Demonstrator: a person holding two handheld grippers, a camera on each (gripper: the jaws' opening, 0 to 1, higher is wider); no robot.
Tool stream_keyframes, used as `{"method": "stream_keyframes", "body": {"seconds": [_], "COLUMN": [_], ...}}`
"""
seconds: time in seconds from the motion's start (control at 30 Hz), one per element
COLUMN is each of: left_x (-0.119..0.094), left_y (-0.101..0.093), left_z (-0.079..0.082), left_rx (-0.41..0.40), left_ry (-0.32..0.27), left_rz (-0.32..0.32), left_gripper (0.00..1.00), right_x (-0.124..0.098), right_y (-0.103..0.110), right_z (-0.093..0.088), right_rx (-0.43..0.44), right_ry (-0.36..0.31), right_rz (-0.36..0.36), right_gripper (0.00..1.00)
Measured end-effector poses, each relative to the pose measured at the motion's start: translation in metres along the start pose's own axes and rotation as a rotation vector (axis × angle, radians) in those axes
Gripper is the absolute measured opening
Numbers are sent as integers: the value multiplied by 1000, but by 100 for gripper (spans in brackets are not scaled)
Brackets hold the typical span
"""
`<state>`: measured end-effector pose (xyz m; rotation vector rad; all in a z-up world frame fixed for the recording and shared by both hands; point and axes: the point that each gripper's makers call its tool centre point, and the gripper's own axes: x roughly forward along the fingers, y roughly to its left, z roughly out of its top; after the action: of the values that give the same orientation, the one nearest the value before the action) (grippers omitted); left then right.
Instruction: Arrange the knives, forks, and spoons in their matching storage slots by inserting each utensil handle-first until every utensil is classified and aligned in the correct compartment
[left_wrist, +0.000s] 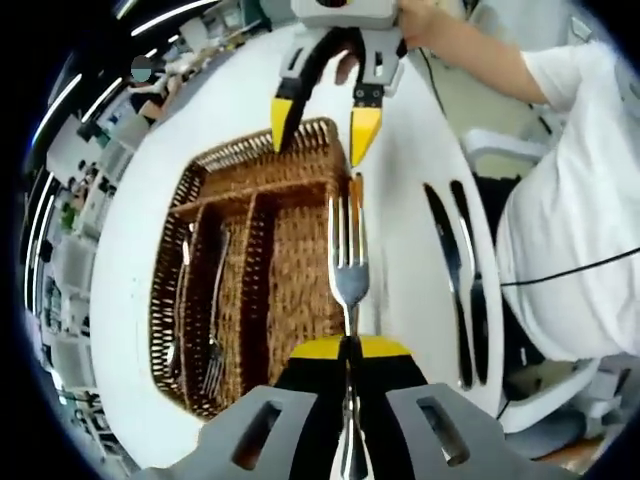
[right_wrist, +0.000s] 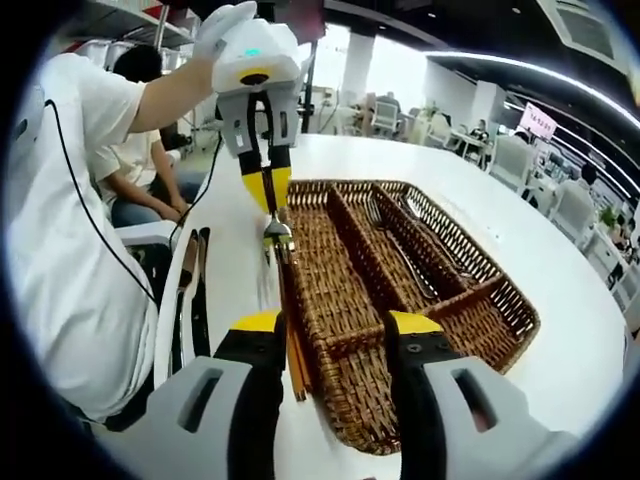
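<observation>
A fork (left_wrist: 349, 262) is pinched in the left hand-held gripper (left_wrist: 349, 352), whose yellow-tipped jaws are pressed together on its neck just behind the tines. In the left gripper view the tines point straight ahead along the jaws; the fork's long axis runs along the near long rim of the wicker tray (left_wrist: 300, 275), over the outermost compartment. In the right gripper view the same fork (right_wrist: 276, 240) hangs tines-down from that gripper (right_wrist: 267, 190), which a gloved hand (right_wrist: 222, 28) holds from above — the forearm reaching in from the person in a white shirt (right_wrist: 60, 250).

The right hand-held gripper (right_wrist: 335, 325) faces it, jaws spread apart and holding nothing, straddling the tray's (right_wrist: 500, 300) end wall. It appears in the left gripper view as well (left_wrist: 322, 122).

More utensils (left_wrist: 215, 330) lie lengthwise in the tray's farther compartments. Two knives (left_wrist: 455, 270) lie side by side on the white counter (left_wrist: 400, 230), between the tray and the counter's edge nearest the person.
</observation>
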<state>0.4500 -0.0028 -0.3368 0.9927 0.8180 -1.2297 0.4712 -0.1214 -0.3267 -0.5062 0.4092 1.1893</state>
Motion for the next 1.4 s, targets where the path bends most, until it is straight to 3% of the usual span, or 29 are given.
{"method": "stream_keyframes", "body": {"seconds": [0.73,1.4], "left_x": [4,29], "left_y": [44,92], "left_z": [1,11], "left_rx": [-2,-9], "left_ry": [-8,-17], "left_rz": [-8,-7], "left_gripper": [1,1], "right_x": [15,24], "right_y": [-10,-20], "right_z": [18,13], "right_rx": [9,13], "right_ry": [-122,-147], "right_rz": [33,54], "right_gripper": [60,67]}}
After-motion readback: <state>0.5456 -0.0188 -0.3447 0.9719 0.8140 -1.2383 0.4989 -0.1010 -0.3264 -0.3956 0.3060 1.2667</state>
